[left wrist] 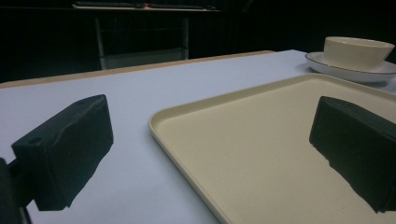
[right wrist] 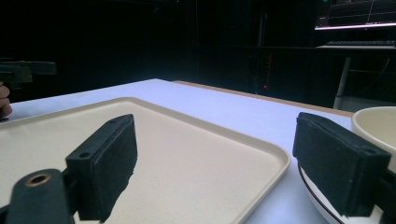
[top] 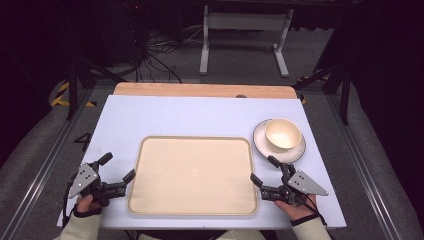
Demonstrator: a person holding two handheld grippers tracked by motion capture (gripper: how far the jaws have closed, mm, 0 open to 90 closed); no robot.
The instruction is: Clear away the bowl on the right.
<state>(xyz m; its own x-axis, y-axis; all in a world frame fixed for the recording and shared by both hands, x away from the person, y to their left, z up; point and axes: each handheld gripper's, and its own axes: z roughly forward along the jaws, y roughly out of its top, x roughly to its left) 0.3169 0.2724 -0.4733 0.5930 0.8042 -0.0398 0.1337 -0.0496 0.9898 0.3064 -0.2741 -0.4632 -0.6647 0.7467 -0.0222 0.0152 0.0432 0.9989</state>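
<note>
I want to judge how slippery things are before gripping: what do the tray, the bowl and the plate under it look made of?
The tray looks like beige plastic, perhaps melamine: matte, faintly speckled, with a moulded raised rim. The bowl looks like glazed cream ceramic: smooth with a soft sheen. The plate seems to be glazed white ceramic with a thin dark rim line. Plastic cannot be ruled out for either.

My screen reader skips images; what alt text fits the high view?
A person's two open grippers, left gripper and right gripper, flank an empty beige tray on a white table. A bowl sits on a plate beyond the right gripper.
</note>
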